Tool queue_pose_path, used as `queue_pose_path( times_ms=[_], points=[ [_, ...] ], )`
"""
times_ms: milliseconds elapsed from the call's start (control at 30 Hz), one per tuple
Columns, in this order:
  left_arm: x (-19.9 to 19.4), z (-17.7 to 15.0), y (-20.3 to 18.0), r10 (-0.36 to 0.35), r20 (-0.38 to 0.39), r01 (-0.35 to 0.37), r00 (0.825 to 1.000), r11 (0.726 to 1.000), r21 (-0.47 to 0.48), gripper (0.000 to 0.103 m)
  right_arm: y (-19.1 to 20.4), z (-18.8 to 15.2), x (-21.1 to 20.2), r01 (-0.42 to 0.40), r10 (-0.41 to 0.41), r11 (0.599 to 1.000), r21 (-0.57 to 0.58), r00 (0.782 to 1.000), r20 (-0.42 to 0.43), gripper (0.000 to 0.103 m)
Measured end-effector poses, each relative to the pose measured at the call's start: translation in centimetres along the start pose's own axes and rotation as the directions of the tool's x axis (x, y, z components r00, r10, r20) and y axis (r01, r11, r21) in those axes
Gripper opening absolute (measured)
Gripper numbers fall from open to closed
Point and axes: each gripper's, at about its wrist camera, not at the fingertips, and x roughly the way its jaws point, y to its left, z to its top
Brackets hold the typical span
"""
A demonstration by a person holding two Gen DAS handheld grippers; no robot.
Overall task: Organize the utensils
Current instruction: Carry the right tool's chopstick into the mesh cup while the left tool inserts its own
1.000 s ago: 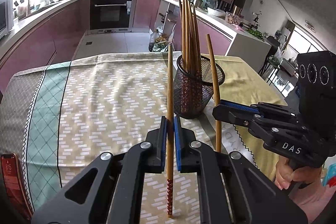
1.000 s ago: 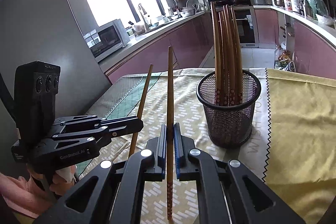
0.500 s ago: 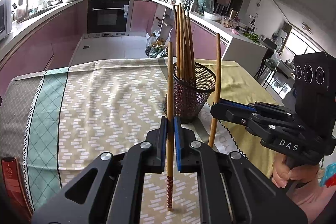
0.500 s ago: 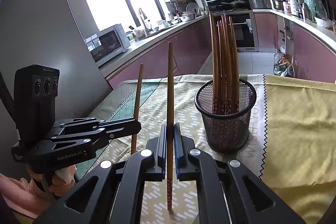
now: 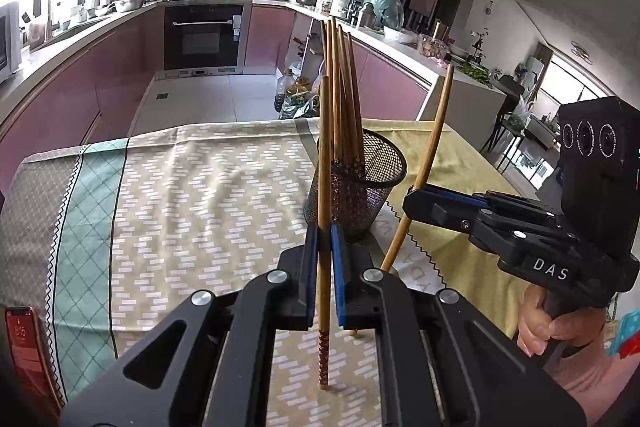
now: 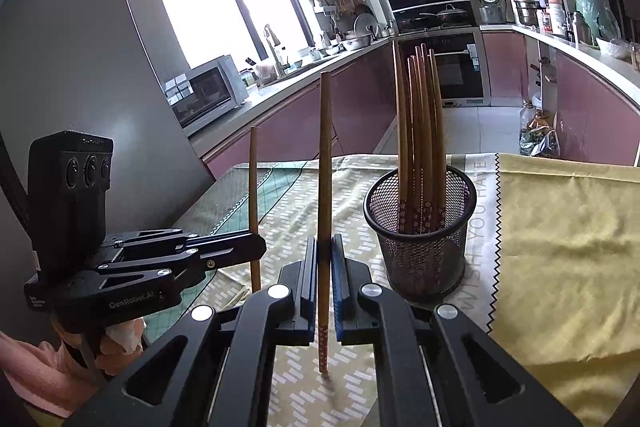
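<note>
both grippers are pinching one slim wooden chopstick each: left gripper (image 5: 325, 267) on the left chopstick (image 5: 325, 187), right gripper (image 6: 325, 279) on the right chopstick (image 6: 325, 167). round black mesh cup (image 6: 420, 227) is sitting at 1 o'clock, packed with chopsticks, on the woven tablecloth (image 5: 200, 195).

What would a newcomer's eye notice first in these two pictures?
First, the two single chopsticks held upright above the tablecloth: the left gripper clamps one chopstick, the right gripper another chopstick. Just beyond them stands the black mesh holder, already full of chopsticks.
</note>
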Motion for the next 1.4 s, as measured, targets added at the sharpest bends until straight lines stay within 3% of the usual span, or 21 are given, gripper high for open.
queue_pose_path(
  times_ms=[1400],
  points=[
    [-1.7,4.2,-2.1,-0.066,0.088,0.061,0.994,0.996,0.063,0.007,-0.3,3.8,-3.1,0.046,-0.037,0.996,-0.075,0.992,0.117,0.006]
  ],
)
